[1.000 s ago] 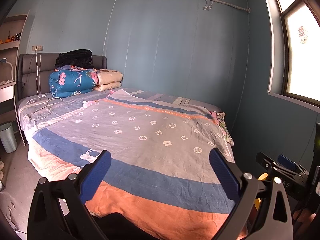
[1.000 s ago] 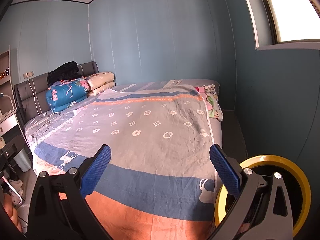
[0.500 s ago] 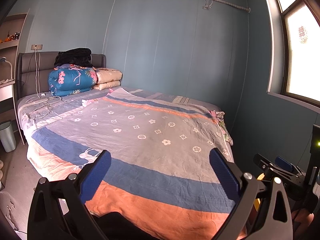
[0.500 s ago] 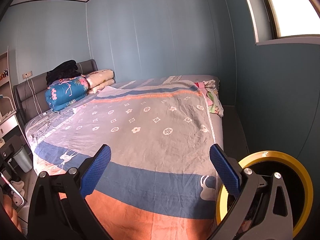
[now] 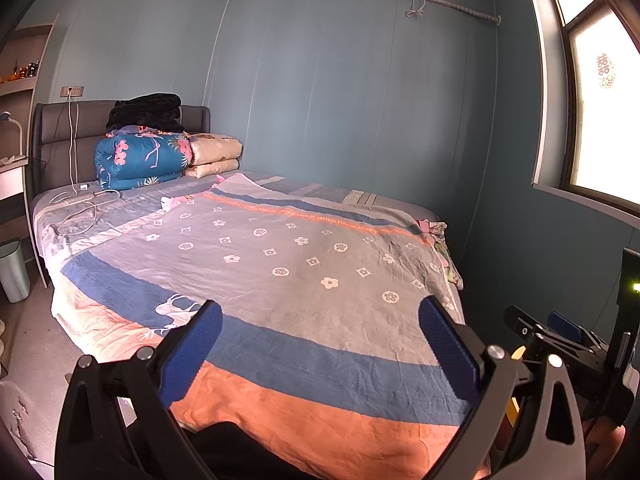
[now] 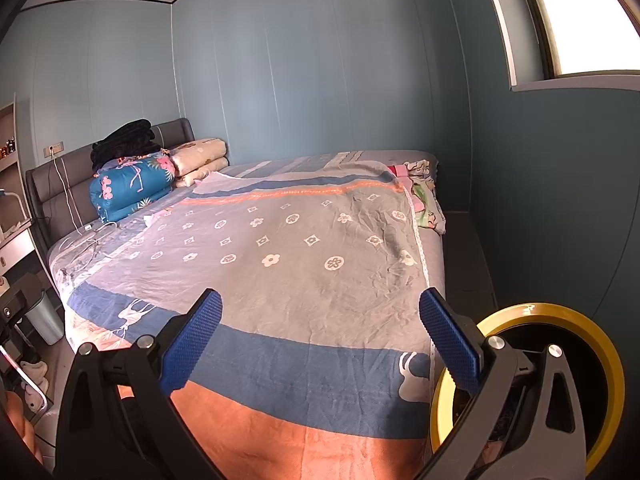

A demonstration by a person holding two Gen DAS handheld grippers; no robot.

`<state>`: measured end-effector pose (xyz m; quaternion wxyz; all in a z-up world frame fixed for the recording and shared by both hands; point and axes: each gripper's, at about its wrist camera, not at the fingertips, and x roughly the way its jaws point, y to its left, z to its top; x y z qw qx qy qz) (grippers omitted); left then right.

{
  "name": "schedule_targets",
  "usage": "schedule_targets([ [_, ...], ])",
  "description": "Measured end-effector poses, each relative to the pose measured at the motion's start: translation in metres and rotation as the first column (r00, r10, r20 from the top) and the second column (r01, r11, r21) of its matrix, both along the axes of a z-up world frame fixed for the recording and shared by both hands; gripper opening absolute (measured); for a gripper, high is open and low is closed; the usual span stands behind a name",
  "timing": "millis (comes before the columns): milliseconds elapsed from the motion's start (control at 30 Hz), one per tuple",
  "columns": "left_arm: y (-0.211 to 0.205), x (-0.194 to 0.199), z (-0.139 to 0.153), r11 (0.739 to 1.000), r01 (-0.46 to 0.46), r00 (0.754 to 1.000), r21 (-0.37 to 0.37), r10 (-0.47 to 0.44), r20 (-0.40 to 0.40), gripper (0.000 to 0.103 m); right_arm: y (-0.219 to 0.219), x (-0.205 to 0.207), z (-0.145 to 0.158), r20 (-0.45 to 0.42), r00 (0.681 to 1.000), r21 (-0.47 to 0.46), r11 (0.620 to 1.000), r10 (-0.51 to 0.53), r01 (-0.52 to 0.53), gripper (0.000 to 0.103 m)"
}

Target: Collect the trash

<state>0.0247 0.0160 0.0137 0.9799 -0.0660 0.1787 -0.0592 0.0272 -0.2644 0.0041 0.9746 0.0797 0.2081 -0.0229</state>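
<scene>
Blue-walled bedroom, with a bed [image 5: 280, 264] under a patterned coverlet filling both wrist views. Left gripper [image 5: 320, 344] and right gripper [image 6: 320, 340] hover above the foot of the bed, each with jaws spread wide and holding nothing. No trash can be identified with certainty; a small pale scrap [image 5: 170, 202] near the folded quilts [image 5: 140, 160] may be litter. If it is paper or wrapper, it should be light, soft and crushable; pinch it at a raised edge. A grey bin [image 5: 14, 272] stands on the floor beside the bed.
</scene>
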Motion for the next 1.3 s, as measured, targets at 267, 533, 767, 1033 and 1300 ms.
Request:
schedule_targets([
  [267, -0.0015, 0.0006, -0.0001, 1.0, 0.002, 1.0, 0.0, -0.002, -0.003, 0.095, -0.0004, 0.0012, -0.0017, -0.004, 1.0, 0.0, 1.0, -0.001, 0.001, 0.095],
  [533, -0.0025, -0.0024, -0.0014, 1.0, 0.004, 1.0, 0.001, -0.004, -0.004, 0.095, 0.0002, 0.0009, -0.0028, -0.007, 1.0, 0.0, 1.0, -0.004, 0.004, 0.095],
  [767, -0.0019, -0.0032, -0.0018, 1.0, 0.008, 1.0, -0.002, -0.008, -0.005, 0.095, 0.0015, 0.0002, -0.0039, -0.012, 1.0, 0.0, 1.0, -0.006, 0.006, 0.095],
  [1033, -0.0023, -0.0027, -0.0022, 1.0, 0.007, 1.0, -0.002, -0.007, -0.006, 0.095, 0.0017, -0.0001, -0.0036, -0.015, 1.0, 0.0, 1.0, -0.005, 0.005, 0.095],
  [1300, -0.0022, -0.0032, -0.0031, 1.0, 0.012, 1.0, -0.002, -0.012, -0.01, 0.095, 0.0004, -0.0005, -0.004, -0.021, 1.0, 0.006, 1.0, -0.008, 0.009, 0.095],
])
